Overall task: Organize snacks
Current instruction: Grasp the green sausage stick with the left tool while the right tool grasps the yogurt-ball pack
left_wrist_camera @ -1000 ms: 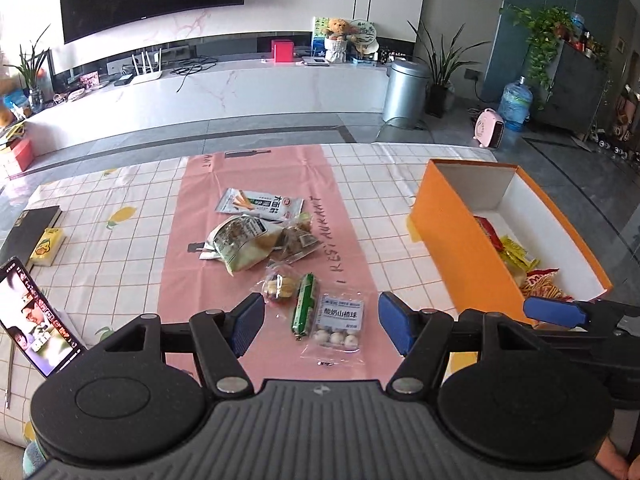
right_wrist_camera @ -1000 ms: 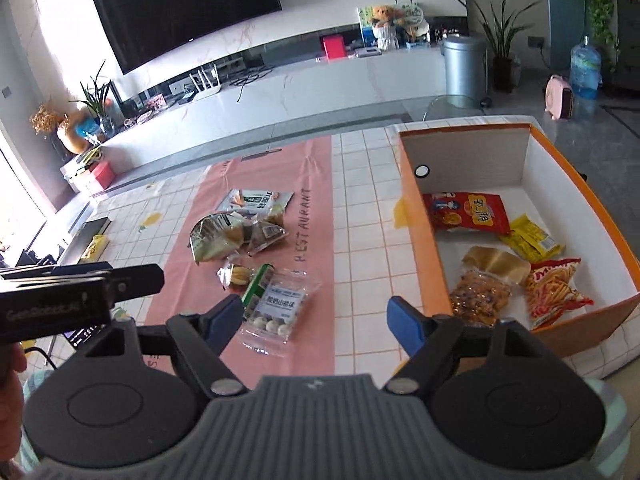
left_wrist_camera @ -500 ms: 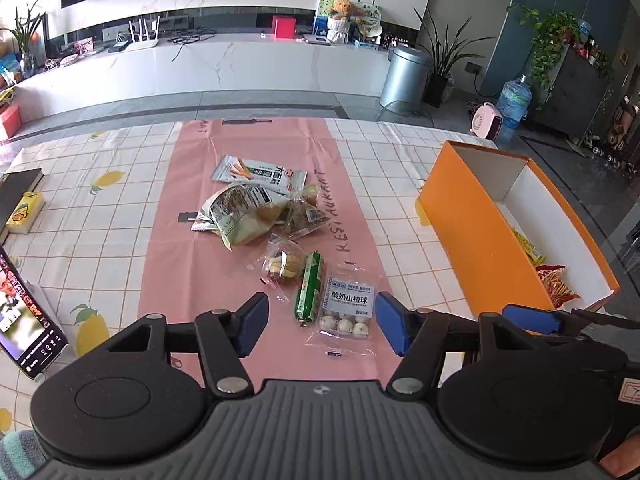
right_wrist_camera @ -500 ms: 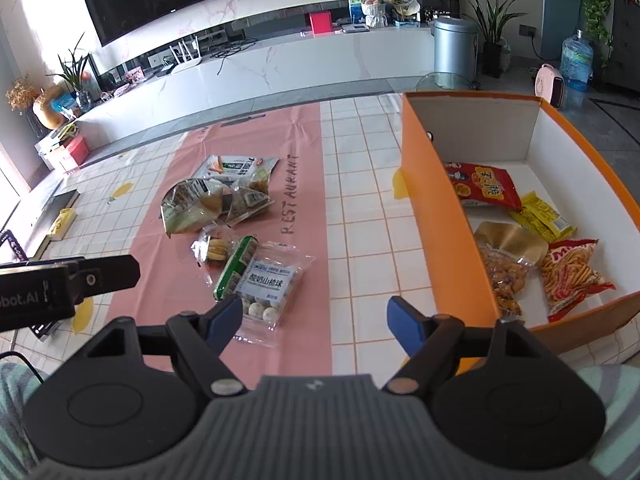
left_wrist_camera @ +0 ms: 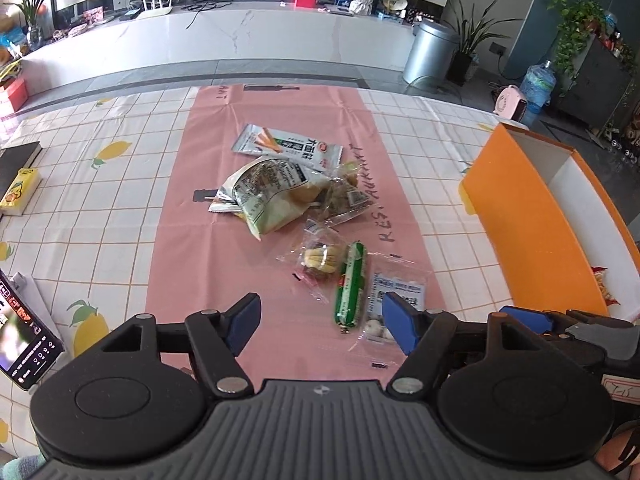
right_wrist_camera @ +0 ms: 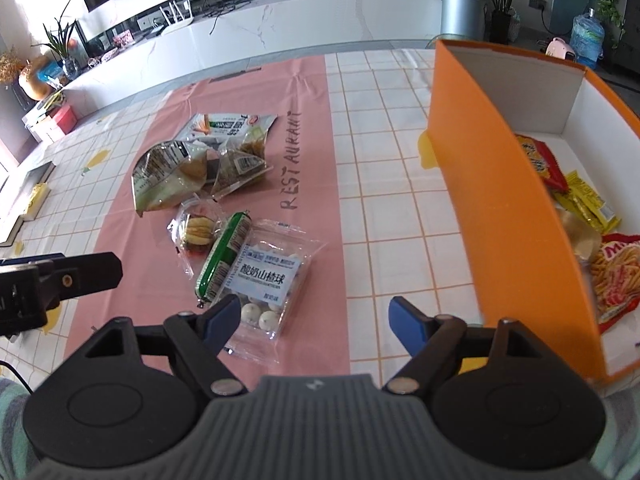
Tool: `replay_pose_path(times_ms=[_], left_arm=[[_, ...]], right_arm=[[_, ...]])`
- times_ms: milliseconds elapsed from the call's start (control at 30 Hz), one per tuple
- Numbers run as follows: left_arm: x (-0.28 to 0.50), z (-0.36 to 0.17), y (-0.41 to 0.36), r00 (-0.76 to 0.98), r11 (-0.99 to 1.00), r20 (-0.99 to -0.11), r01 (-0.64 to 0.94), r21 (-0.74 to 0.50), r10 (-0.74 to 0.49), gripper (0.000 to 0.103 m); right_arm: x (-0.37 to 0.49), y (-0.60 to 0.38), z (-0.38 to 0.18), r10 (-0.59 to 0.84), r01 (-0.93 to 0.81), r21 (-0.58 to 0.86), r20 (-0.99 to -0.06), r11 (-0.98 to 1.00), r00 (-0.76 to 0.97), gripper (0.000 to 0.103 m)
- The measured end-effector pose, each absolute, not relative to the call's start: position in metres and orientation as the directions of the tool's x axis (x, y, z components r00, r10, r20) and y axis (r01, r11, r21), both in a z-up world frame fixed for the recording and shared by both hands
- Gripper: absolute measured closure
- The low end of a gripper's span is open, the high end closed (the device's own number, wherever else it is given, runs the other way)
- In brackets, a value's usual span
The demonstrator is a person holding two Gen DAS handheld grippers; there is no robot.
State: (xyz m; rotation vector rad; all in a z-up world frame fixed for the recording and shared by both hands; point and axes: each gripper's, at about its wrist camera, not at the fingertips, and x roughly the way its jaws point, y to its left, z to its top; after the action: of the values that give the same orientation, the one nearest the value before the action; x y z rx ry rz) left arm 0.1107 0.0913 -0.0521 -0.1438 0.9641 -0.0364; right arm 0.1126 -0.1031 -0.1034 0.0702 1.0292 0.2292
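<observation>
Several snack packs lie on the pink runner: a crumpled bag, a carrot-stick pack, a small clear biscuit pack, a green sausage and a clear pack of white balls. My left gripper hovers just short of the sausage. Its jaws are opening and nothing is pressed between them. My right gripper hangs over the near edge of the ball pack, also opening and holding nothing. The orange box to the right holds a red pack, yellow packs and a fries pack.
A phone leans at the table's left edge. A black book with a yellow box on it lies further back on the left. The checked tablecloth separates the runner from the box. The other gripper's arm shows at the left.
Both grippers have come down and forward toward the snack pile, which now looks larger and closer. Both pairs of jaws stand a little wider.
</observation>
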Motion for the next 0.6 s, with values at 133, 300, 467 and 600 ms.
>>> replay_pose_path(times_ms=[133, 300, 467, 600], left_arm=[[0.12, -0.059, 0.097, 0.554, 0.988, -0.828, -0.055, -0.144, -0.09, 0.022], [0.13, -0.067, 0.103, 0.533, 0.992, -0.843, -0.058, -0.113, -0.064, 0.022], [0.137, -0.079, 0.111, 0.506, 0.992, -0.861, -0.075, -0.1, -0.048, 0.022], [0.14, -0.086, 0.118, 0.49, 0.99, -0.871, -0.097, -0.102, -0.042, 0.022]], right_arm=[[0.127, -0.091, -0.116, 0.205, -0.149, 0.151, -0.854, 0.977, 0.479, 0.023], [0.143, -0.079, -0.131, 0.193, -0.135, 0.146, -0.864, 0.98, 0.464, 0.023], [0.154, -0.064, -0.143, 0.195, -0.144, 0.146, -0.873, 0.979, 0.446, 0.023], [0.157, -0.048, -0.148, 0.188, -0.181, 0.115, -0.866, 0.977, 0.464, 0.021]])
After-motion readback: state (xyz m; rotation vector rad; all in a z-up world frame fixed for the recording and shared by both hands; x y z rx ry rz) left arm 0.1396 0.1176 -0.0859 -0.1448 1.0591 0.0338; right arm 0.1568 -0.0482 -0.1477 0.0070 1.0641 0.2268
